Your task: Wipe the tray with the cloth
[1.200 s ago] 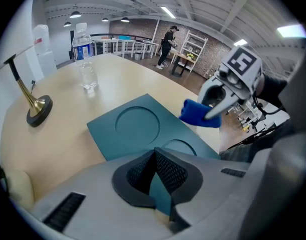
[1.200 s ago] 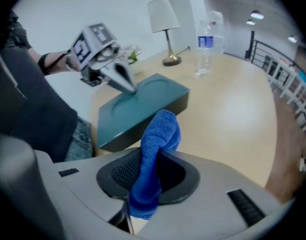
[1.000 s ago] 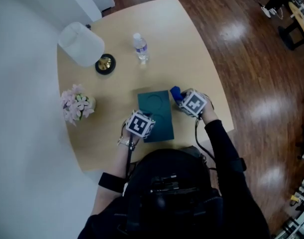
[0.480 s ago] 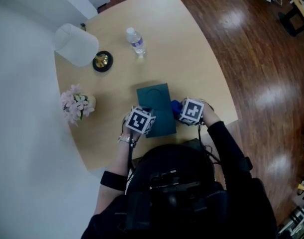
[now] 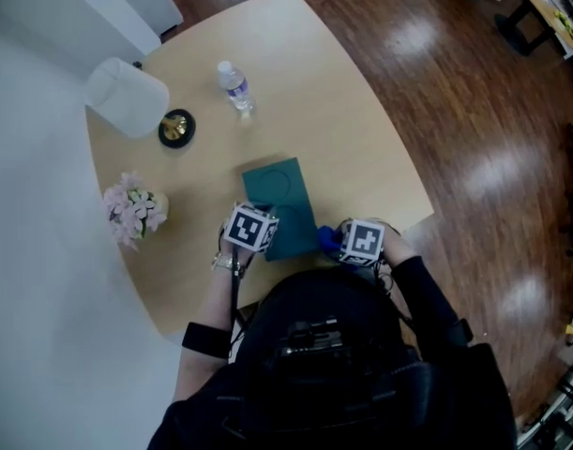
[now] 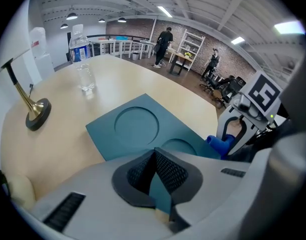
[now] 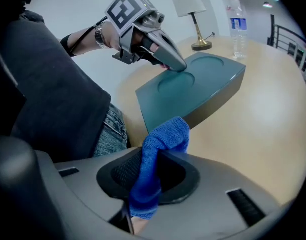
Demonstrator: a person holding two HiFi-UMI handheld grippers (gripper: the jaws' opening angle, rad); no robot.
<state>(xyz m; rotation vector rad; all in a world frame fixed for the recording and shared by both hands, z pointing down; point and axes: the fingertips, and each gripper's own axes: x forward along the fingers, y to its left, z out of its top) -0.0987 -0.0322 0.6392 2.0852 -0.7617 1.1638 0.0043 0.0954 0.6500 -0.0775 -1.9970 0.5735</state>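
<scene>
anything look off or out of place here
Nothing spilled or damaged; the bottle and lamp stand upright. The left claw pinches the tray at its near edge. The only oddity: the blue cloth in the right claw is beside its near corner, not on it.

I'm seeing the dark teal rectangular tray w/ two round recesses lying on the table, near corner pinched in my left gripper. I'm holding the bright blue terry cloth bunched in my right gripper, just beside the tray's near right corner.
</scene>
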